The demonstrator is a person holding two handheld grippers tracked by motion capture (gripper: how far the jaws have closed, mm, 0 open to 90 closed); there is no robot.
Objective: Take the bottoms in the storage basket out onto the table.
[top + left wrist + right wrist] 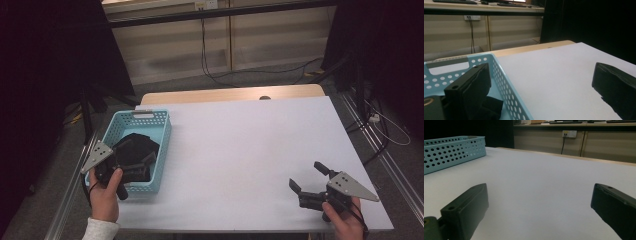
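A light blue perforated basket stands at the table's left side with a black cloth bunched inside it. A hand holds my left gripper over the basket's near end, above the cloth. Its jaws are wide apart with nothing between them. In the left gripper view, one jaw stands in front of the basket's wall and the cloth lies below it. My right gripper is low over the table's near right corner, open and empty, pointing left toward the basket.
The white table top has a wooden strip along its far edge. Black curtains hang at both sides. Cables run over the floor behind the table, and metal rails run along its right side.
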